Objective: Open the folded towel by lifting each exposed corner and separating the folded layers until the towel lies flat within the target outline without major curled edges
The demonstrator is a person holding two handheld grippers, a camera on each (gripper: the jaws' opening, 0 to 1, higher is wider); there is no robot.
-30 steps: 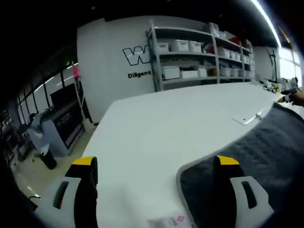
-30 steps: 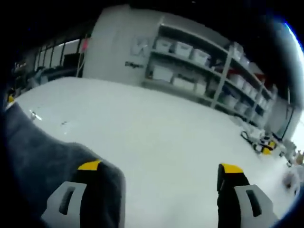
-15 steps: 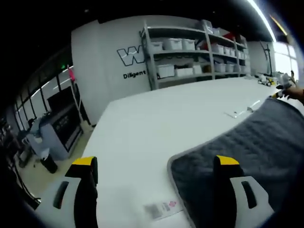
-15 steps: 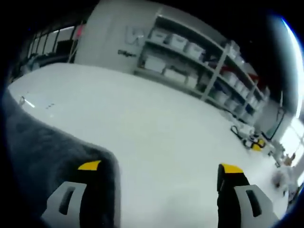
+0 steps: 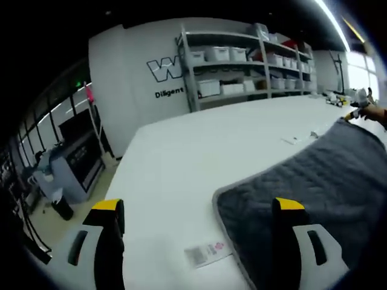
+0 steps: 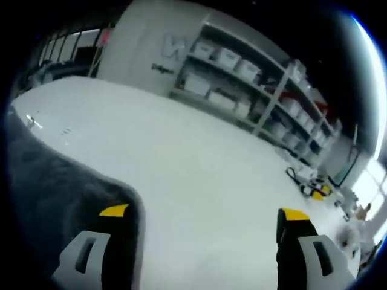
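The grey towel (image 5: 314, 187) lies on the white table (image 5: 199, 157), but it's cut off at the edge of both views, so how flat it lies overall is hard to tell. A small white tag (image 5: 207, 252) sits just beside its near corner. Left gripper (image 5: 196, 208) hovers over that corner, jaws spread wide, nothing held. Right gripper (image 6: 205, 214) is the same, with the towel (image 6: 54, 187) under its left jaw. Shelving (image 5: 242, 60) stands beyond the table.

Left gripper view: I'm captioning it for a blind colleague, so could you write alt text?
A dark grey towel with a pale border lies on a white table, one rounded corner toward the open left gripper, and a small label lies on the table beside that corner. Behind stand shelves of white bins against a wall with lettering.
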